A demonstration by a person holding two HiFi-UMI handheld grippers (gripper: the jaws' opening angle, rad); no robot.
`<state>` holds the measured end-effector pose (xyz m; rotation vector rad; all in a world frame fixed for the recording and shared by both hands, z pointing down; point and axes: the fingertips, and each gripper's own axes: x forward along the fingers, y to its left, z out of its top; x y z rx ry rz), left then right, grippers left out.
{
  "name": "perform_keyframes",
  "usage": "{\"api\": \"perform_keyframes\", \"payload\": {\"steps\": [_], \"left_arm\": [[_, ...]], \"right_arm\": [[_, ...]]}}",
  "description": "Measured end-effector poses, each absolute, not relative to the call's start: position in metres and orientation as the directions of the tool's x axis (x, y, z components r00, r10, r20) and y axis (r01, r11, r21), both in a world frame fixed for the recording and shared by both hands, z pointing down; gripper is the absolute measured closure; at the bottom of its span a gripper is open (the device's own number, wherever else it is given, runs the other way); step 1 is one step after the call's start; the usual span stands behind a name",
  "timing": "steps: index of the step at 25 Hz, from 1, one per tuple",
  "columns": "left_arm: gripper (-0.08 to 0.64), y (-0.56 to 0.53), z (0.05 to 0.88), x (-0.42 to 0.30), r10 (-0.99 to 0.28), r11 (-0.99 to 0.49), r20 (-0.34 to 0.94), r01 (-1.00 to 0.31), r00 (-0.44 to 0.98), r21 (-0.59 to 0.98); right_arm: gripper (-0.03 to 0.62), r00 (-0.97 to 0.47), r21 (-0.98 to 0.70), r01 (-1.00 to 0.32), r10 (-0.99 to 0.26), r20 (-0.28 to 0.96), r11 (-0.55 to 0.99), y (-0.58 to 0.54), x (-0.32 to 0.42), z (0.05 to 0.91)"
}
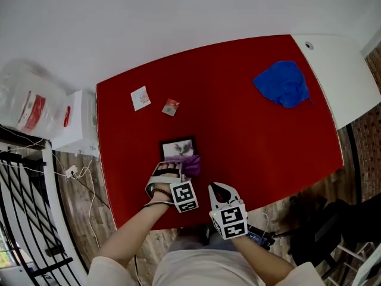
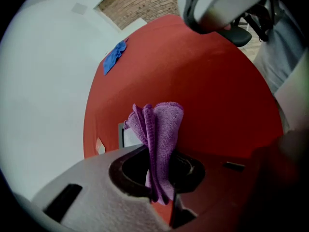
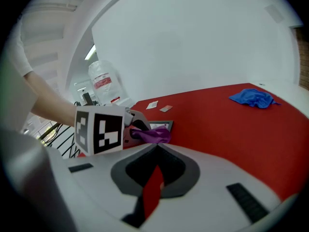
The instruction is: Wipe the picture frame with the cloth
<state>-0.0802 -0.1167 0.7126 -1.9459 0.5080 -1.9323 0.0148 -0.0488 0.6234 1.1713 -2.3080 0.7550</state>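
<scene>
Spreading beneath white walls (image 1: 178, 16), red tabletop (image 1: 256, 136), left gripper (image 1: 177, 171) fingers clenching purple cloth (image 2: 161, 129), right gripper (image 1: 221, 189) fingers closed empty

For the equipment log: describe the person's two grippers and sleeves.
The left gripper and right gripper both have pale grey-white moulded bodies, with a dark recess round the jaws. Each carries a white cube printed with black square markers. The person wears pale short sleeves.
</scene>
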Motion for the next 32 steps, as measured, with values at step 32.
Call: {"api": "perform_keyframes", "payload": {"steps": [32], "left_arm": [[0.499,0.01,0.522,-0.144,-0.839,-0.186,0.504,-0.979,0.204,0.086]], "right_arm": [[0.588,-0.591,-0.203,-0.785,-0.609,0.528,0.586,-0.016,-0.031,0.525]]}}
